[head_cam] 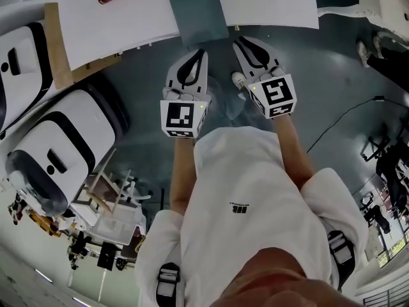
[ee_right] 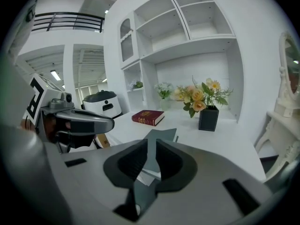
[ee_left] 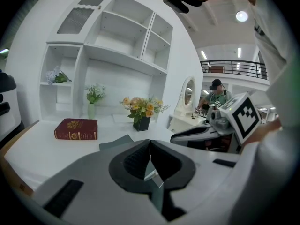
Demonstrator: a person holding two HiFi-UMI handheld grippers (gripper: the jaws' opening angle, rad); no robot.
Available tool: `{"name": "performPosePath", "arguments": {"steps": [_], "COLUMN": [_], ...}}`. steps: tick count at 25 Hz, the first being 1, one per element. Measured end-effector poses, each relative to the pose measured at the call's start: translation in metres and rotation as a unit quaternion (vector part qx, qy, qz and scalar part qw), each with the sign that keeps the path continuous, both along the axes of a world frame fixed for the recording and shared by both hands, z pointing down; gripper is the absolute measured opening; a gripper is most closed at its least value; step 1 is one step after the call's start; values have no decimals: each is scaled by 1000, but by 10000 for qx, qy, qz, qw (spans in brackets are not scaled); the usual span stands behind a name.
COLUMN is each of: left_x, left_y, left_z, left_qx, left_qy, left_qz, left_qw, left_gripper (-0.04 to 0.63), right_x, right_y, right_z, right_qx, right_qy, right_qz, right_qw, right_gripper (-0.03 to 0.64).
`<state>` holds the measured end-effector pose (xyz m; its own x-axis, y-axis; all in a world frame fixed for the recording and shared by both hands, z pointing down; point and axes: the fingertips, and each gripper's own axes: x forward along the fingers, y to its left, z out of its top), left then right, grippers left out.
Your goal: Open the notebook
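The grey-blue notebook point(head_cam: 198, 11) lies closed at the front edge of the white table point(head_cam: 128, 18). It also shows just beyond the jaws in the left gripper view point(ee_left: 117, 142) and the right gripper view point(ee_right: 161, 136). My left gripper point(head_cam: 198, 53) hovers just short of the notebook's near edge, its pads point(ee_left: 140, 158) pressed together on nothing. My right gripper point(head_cam: 243, 41) hangs beside it, to the right of the notebook's near corner. A narrow gap shows between its pads point(ee_right: 133, 161), with nothing in it. Neither gripper touches the notebook.
A dark red book point(ee_left: 76, 129) lies further back on the table. Flowers in a black pot point(ee_right: 206, 109) and a small vase point(ee_left: 93, 100) stand before the white shelf unit. White machines point(head_cam: 57, 146) sit on the floor at left. A person point(ee_left: 215, 95) stands far off.
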<state>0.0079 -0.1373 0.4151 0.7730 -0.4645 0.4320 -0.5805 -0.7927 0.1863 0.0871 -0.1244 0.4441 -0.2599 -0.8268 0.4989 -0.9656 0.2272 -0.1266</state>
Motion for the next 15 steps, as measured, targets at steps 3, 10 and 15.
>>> {"name": "performPosePath", "arguments": {"steps": [3,10,15], "left_x": [-1,1,3], "left_y": [-6,-16,-20], "left_z": [14,39,54], "left_qx": [-81,-180,-259], "left_qy": [-33,-52,-79], "left_qz": [84,298,465], "left_qw": [9999,9994,9986], "left_gripper": [0,0,0], "right_x": [-3,-5,-5], "right_y": [-4,-12,-15], "right_z": [16,48,71], "right_qx": [-127,-353,-512], "right_qy": [-39,-131,-189], "right_qz": [96,350,524], "right_qw": [9999,9987,9971], "right_gripper": [43,60,72]}}
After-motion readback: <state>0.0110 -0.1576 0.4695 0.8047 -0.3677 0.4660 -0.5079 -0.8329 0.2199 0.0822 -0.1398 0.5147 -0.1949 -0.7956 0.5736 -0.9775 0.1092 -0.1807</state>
